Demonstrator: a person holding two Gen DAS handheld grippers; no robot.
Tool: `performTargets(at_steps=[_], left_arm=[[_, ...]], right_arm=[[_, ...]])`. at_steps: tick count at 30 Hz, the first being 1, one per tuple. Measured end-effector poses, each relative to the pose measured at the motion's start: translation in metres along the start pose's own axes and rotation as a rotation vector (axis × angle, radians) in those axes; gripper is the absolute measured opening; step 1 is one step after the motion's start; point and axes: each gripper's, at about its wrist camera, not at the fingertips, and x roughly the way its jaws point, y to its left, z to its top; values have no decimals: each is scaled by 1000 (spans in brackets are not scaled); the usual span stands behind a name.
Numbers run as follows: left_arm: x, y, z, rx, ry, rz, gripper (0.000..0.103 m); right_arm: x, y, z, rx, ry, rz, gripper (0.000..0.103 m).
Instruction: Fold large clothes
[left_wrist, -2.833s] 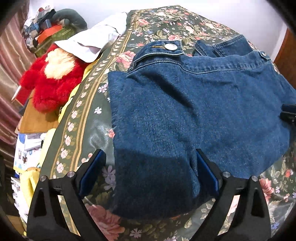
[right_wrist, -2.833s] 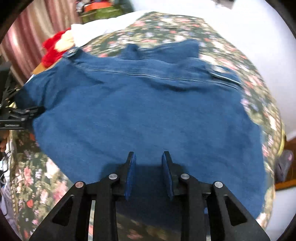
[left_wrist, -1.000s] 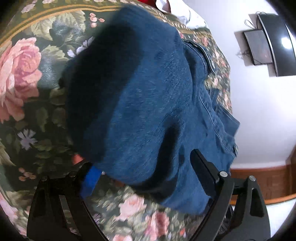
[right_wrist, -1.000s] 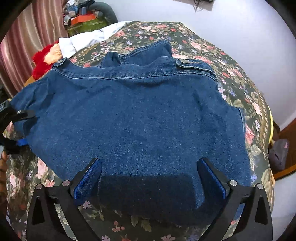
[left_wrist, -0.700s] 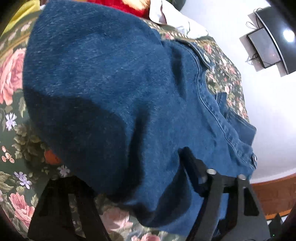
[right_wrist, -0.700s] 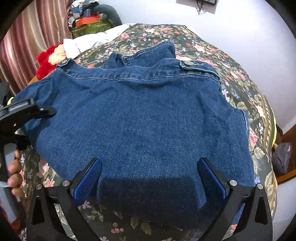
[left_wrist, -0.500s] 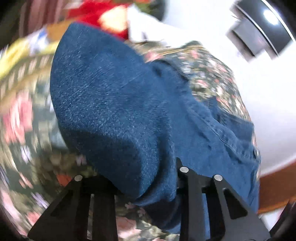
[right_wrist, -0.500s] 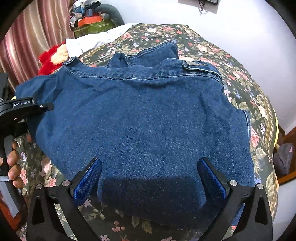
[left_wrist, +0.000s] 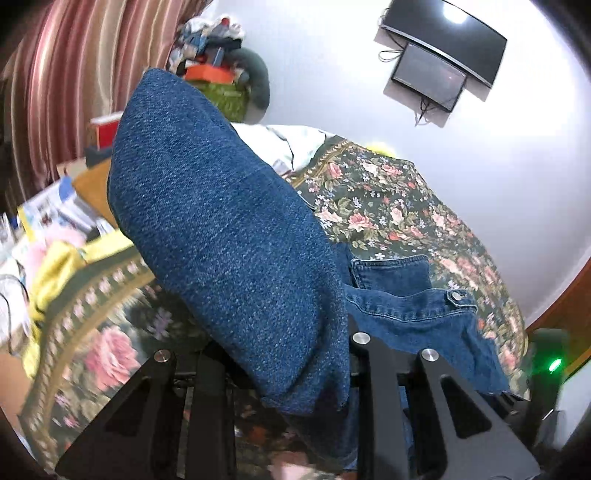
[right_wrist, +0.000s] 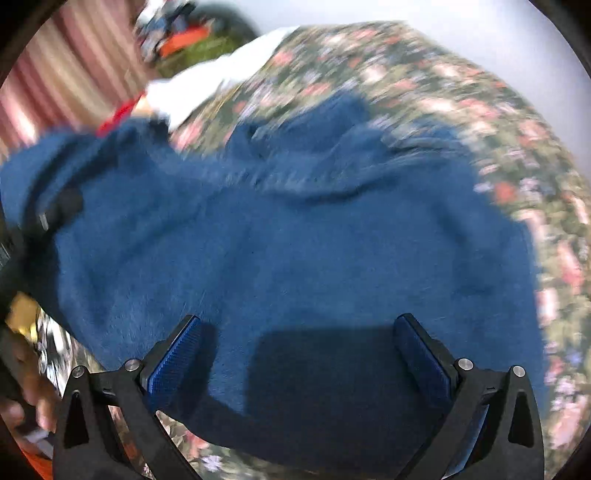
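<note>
A blue denim jacket (left_wrist: 221, 221) lies on a bed with a floral bedspread (left_wrist: 388, 206). My left gripper (left_wrist: 280, 343) is closing its jaws on the jacket's side edge. The denim is pinched between the fingers and bulges up in a raised fold. The collar and a buttoned shoulder tab (left_wrist: 456, 295) still lie flat beyond. In the blurred right wrist view, my right gripper (right_wrist: 299, 319) hangs open over the jacket (right_wrist: 295, 240) near its hem, nothing gripped. The lifted corner rises at the left of that view, with a hand (right_wrist: 33, 391) below it.
A striped curtain (left_wrist: 55, 74) and a pile of clutter (left_wrist: 218, 81) stand at the bed's far left. A white cloth (left_wrist: 288, 144) lies at the head. A screen (left_wrist: 443, 44) hangs on the wall. Yellow fabric (left_wrist: 55, 266) and papers sit beside the bed.
My left gripper went from wide open around the jacket's edge to pinching it, then lifted and rolled with the fabric. The right gripper stayed open and slid sideways, so its view is blurred.
</note>
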Motion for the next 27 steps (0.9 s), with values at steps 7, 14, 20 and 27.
performTargets(at_steps=[7, 14, 20, 27], left_arm=[[-13, -30, -5, 170, -63, 6, 24], [-41, -124, -23, 527, -190, -67, 23], [-48, -200, -82, 826, -161, -172, 22], [-28, -216, -140, 1061, 105, -247, 23]], right_arm=[[-5, 6, -6, -83, 46, 98, 98], [-109, -84, -27, 191, -158, 65, 96], [-182, -158, -73, 367, -256, -52, 96], [-220, -193, -127, 457, -265, -110, 97]])
